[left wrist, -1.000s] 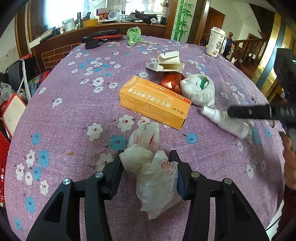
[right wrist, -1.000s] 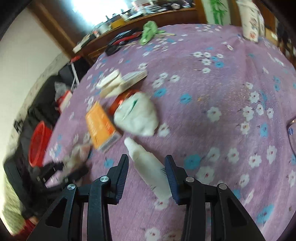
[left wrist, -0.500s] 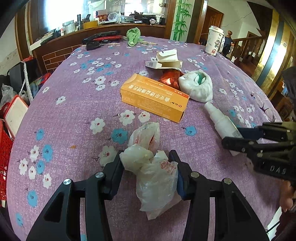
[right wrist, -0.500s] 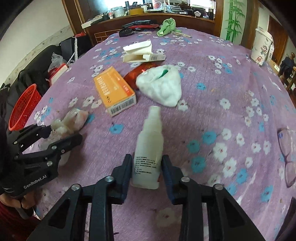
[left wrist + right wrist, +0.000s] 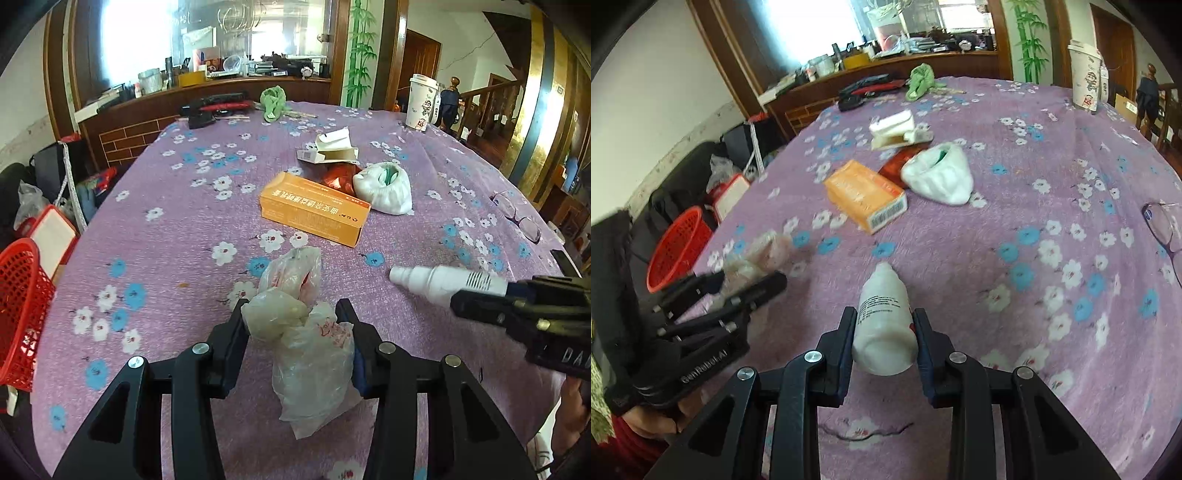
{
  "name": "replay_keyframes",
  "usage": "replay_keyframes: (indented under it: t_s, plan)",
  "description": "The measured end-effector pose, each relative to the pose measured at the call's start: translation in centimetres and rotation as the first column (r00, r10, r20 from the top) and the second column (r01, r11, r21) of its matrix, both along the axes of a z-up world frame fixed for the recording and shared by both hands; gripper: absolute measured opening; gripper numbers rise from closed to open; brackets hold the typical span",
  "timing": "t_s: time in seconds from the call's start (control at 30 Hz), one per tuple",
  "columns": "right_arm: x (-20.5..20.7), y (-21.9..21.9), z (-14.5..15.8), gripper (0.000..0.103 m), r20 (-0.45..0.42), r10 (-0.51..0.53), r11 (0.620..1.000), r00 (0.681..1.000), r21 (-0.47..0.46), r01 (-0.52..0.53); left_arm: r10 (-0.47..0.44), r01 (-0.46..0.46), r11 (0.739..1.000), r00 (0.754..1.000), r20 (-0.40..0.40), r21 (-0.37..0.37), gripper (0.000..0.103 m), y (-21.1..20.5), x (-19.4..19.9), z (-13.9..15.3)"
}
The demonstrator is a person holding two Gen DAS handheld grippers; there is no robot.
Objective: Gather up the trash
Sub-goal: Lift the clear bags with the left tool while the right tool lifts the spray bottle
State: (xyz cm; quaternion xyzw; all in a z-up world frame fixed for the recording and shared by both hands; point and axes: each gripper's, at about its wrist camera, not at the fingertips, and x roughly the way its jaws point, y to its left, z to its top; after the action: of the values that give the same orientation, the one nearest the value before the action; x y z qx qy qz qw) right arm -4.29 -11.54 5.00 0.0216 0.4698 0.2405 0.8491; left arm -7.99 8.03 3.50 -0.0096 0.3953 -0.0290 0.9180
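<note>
A crumpled clear plastic bag (image 5: 303, 332) is pinched in my left gripper (image 5: 293, 314), whose jaws press on its sides just above the purple flowered tablecloth (image 5: 166, 229). My right gripper (image 5: 884, 321) is shut on a white spray bottle (image 5: 882, 317), nozzle pointing away, lifted off the cloth. In the left wrist view the bottle (image 5: 439, 280) and the right gripper (image 5: 480, 302) reach in from the right. In the right wrist view the left gripper (image 5: 746, 284) with the bag (image 5: 757, 254) shows at the left. A red mesh basket (image 5: 677, 247) stands beside the table.
On the cloth lie an orange box (image 5: 314, 214), a white bundle (image 5: 384, 188), a red wrapper (image 5: 338, 175), an opened white carton (image 5: 332, 147), glasses (image 5: 517, 218), a paper cup (image 5: 421, 101) and a green cloth (image 5: 273, 103). A person's hand (image 5: 653, 424) grips the left tool.
My right gripper closed on the white bottle, lifted it and drew it back towards the table's near side. My left gripper drew back a little with the bag still in it.
</note>
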Motion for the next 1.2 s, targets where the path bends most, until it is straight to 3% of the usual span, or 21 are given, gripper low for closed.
replay_keyframes:
  t_s: [0.37, 0.5, 0.7, 0.8, 1.2]
  plan:
    - [-0.9, 1.4, -1.5, 0.033, -0.06, 0.06, 0.995, 0.996, -0.075, -0.064, 0.028, -0.028, 1.0, 1.0, -0.001, -0.001, 0.045, 1.3, -0.9, -0.1]
    - [-0.3, 1.7, -1.4, 0.042, -0.063, 0.058, 0.994, 0.996, -0.092, -0.064, 0.025, -0.025, 1.0, 1.0, 0.0, -0.004, 0.045, 1.4, -1.0, 0.0]
    - [-0.4, 2.4, -2.1, 0.041, -0.073, 0.068, 0.991, 0.995, -0.111, -0.076, 0.026, -0.026, 1.0, 1.0, 0.006, -0.007, 0.045, 1.5, -1.0, 0.0]
    - [-0.6, 2.6, -2.3, 0.032, -0.063, 0.073, 0.989, 0.995, -0.123, -0.08, 0.029, -0.028, 1.0, 1.0, 0.01, -0.007, 0.045, 1.5, -1.1, 0.1]
    - [-1.7, 2.3, 0.5, 0.032, 0.002, 0.059, 0.998, 0.998, -0.014, -0.059, 0.049, -0.049, 0.999, 0.998, 0.05, -0.01, 0.045, 2.4, -1.9, 1.6]
